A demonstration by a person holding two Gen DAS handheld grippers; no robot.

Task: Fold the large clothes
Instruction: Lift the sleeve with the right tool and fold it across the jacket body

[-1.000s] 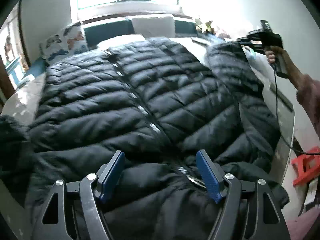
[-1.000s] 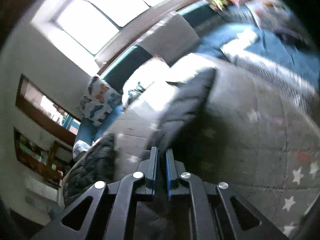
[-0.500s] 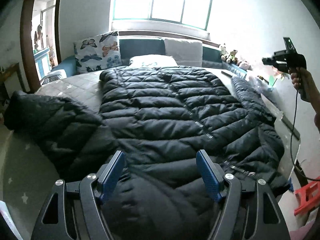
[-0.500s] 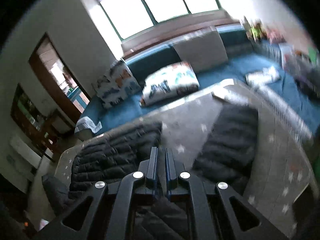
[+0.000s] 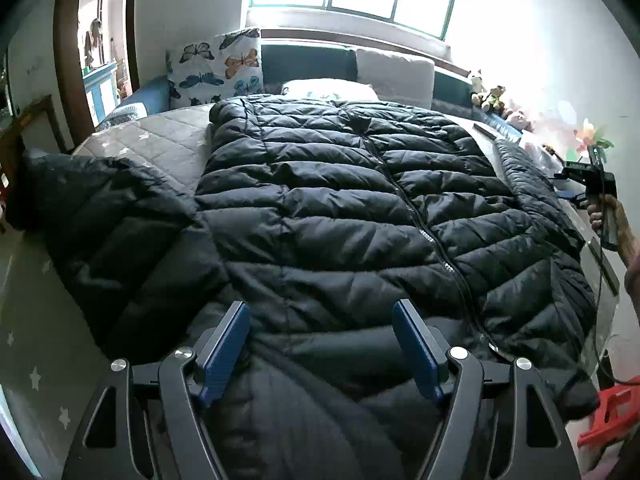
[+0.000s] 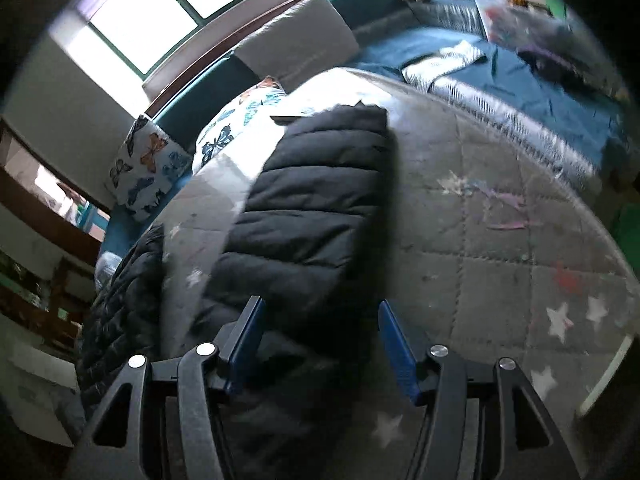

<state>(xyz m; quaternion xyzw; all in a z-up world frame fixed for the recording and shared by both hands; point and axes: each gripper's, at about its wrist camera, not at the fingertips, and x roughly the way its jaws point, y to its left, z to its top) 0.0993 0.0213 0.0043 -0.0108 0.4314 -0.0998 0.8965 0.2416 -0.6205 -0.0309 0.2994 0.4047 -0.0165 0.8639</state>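
Observation:
A large black puffer jacket (image 5: 328, 200) lies spread front-up on the grey quilted mattress (image 5: 172, 140), its zipper running up the middle. My left gripper (image 5: 320, 344) hovers over the jacket's near end, open, with nothing pressed between its blue pads. One sleeve (image 5: 108, 216) lies out to the left. In the right wrist view the other sleeve (image 6: 312, 208) lies flat on the mattress (image 6: 500, 240). My right gripper (image 6: 320, 340) sits above that sleeve's near end with its jaws opening; the pads stand clear of the fabric. A hand (image 5: 612, 216) at the right edge holds that gripper.
A butterfly pillow (image 5: 216, 68) and a white cushion (image 5: 394, 74) lean against the dark headboard under the window. Stuffed toys (image 5: 488, 96) sit at the far right. A red stool (image 5: 612, 412) stands on the floor at the right, and a doorway (image 5: 100, 60) lies to the left.
My right gripper's jaws went from shut to apart, and it dropped lower over the sleeve. The left wrist view swung, so the jacket's left sleeve came into sight.

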